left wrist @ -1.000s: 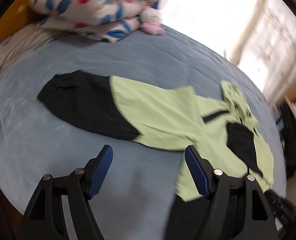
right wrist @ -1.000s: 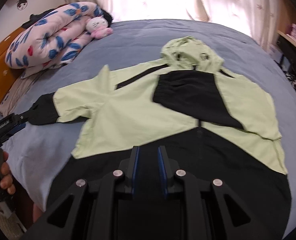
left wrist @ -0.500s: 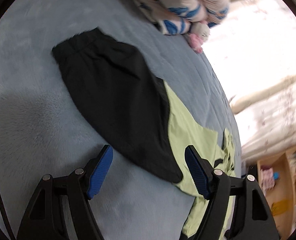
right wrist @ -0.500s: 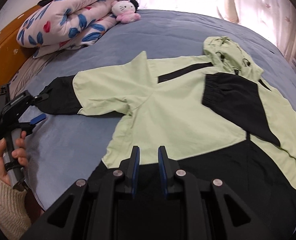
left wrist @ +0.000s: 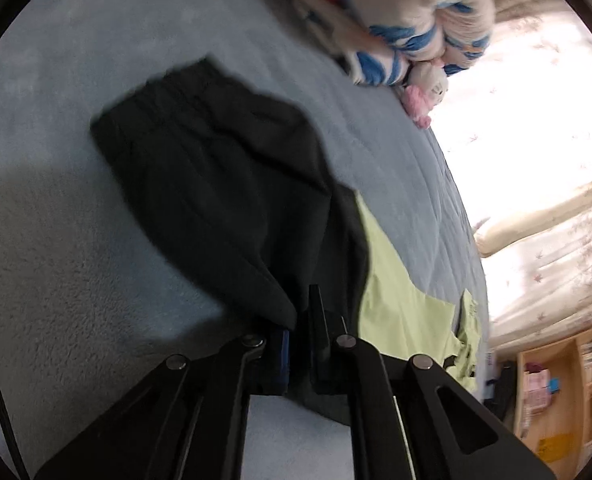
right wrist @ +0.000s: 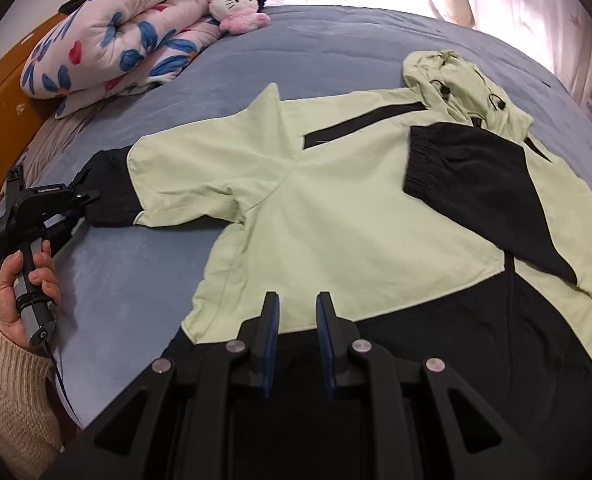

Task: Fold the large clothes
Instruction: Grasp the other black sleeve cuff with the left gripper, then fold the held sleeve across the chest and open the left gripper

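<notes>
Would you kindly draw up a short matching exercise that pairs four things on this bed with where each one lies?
Things:
1. hood
2. plush toy
3. left gripper
4. folded sleeve

Places:
A. beside the flowered quilt
B. across the jacket's chest
C. on the outstretched sleeve's black cuff
D. at the jacket's far end

Pairs: 1-D, 2-A, 3-C, 4-B

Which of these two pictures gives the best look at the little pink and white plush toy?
The right wrist view: the pink and white plush toy appears sharp and whole beside the folded floral quilt. The left wrist view shows it small, tilted and blurred near the bright window.
</notes>
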Available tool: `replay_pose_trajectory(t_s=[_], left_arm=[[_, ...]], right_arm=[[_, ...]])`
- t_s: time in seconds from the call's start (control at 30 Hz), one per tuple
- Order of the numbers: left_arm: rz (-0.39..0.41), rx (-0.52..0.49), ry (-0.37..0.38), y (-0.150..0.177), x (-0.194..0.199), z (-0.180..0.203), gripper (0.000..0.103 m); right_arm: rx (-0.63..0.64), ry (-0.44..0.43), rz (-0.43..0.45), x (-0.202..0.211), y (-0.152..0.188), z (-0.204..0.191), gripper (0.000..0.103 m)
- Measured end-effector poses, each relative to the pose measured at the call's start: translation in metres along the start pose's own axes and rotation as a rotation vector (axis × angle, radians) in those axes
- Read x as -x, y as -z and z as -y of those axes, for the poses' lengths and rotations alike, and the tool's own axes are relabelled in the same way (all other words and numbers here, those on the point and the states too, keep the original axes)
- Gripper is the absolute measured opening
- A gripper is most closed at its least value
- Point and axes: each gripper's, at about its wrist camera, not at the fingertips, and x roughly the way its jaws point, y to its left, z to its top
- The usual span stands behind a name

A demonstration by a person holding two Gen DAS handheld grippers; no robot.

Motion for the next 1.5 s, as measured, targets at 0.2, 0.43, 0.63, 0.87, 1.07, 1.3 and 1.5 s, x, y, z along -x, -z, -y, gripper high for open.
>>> replay_pose_trajectory(t_s=[0.2,0.43,0.63,0.87,1.07,1.3,1.5], left_arm=[[0.112,-0.321,0.028,0.025,0.035,0.12,0.004],[-0.004,-0.708,0.162,0.133,0.018,0.268,0.004],[-0.267,-0.948,0.1,0.256,-0.059,0.314,0.008],[-0.474,-0.992,0.005,0.316,-0.104,0.295,0.046],[-0.499,-0.965,0.096,0.299,-0.069,0.303,0.061],[-0.492,-0.906,0.17,0.287,-0.02,0.288,0.065],[-0.342,-0.861,0.039,0.259,0.01,0.252,0.065]], right_arm=[[-0.074,-0.012,0.027,0.009,0.002,0.032,0.019],[-0.199,-0.001,0.087,0.035,0.012,0.094,0.019],[-0.294,0.043,0.097,0.049,0.031,0.154,0.019],[-0.341,0.038,0.088,0.052,0.049,0.192,0.019],[-0.349,-0.004,0.094,0.05,0.048,0.197,0.019],[-0.254,-0.047,0.12,0.055,0.036,0.174,0.019],[-0.134,-0.084,0.139,0.054,0.011,0.139,0.019]])
